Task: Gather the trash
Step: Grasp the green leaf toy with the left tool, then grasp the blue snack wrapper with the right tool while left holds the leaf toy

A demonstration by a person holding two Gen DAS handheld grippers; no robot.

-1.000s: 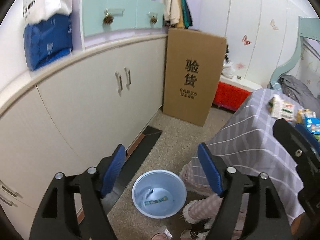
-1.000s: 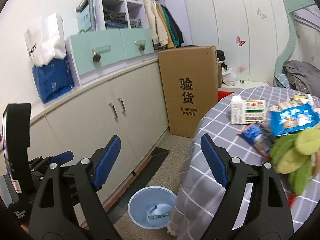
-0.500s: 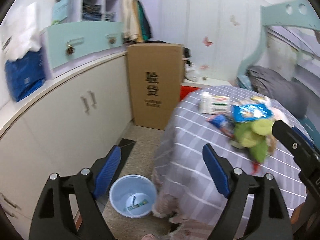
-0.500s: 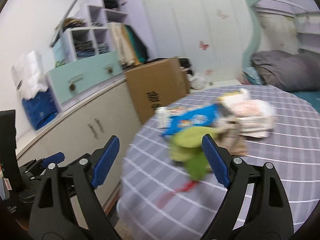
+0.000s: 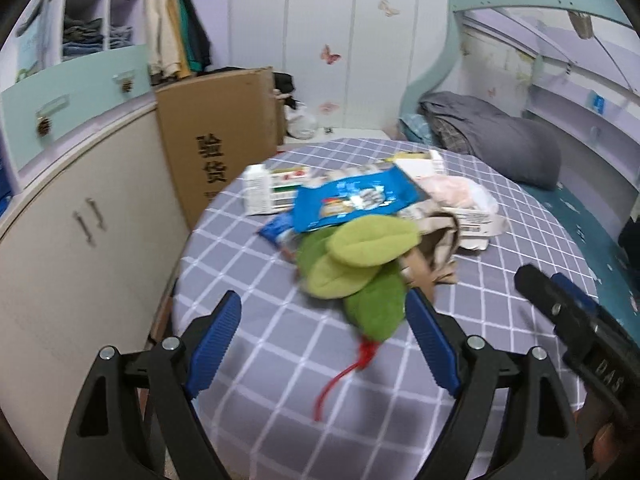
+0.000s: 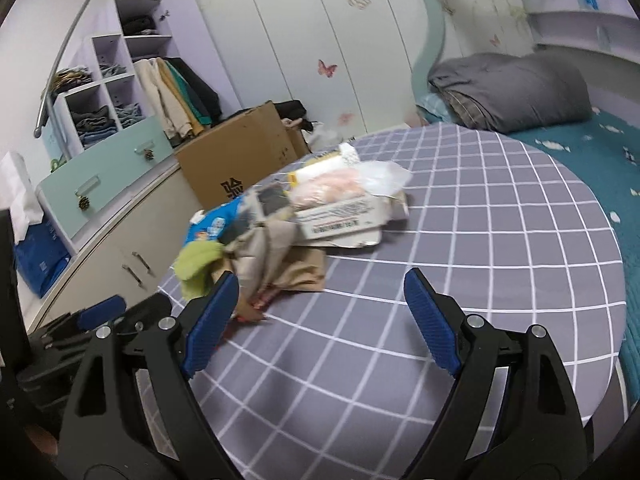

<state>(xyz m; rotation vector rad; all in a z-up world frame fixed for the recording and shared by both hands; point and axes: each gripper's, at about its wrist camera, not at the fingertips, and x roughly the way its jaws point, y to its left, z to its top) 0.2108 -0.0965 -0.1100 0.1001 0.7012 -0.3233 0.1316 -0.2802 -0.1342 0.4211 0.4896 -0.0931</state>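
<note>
A heap of trash lies on a round table with a grey checked cloth (image 5: 280, 360). It holds a green plush leaf (image 5: 360, 264) with a red string, a blue snack bag (image 5: 352, 200), a white carton (image 5: 272, 188), a torn cardboard box (image 6: 344, 226), a clear bag with pink contents (image 6: 336, 184) and brown paper (image 6: 296, 272). My left gripper (image 5: 324, 344) is open and empty, just short of the green leaf. My right gripper (image 6: 320, 328) is open and empty above the cloth, right of the heap; it also shows in the left wrist view (image 5: 580, 328).
White cabinets (image 5: 80, 220) and a tall cardboard box (image 5: 224, 140) stand left of the table. A bed with a grey folded quilt (image 6: 512, 88) and teal sheet lies to the right. Wardrobe doors (image 6: 320, 40) are behind.
Both grippers have swung right and up, from the floor with the blue bin to over the table. The bin has left view. Both stayed open and empty.
</note>
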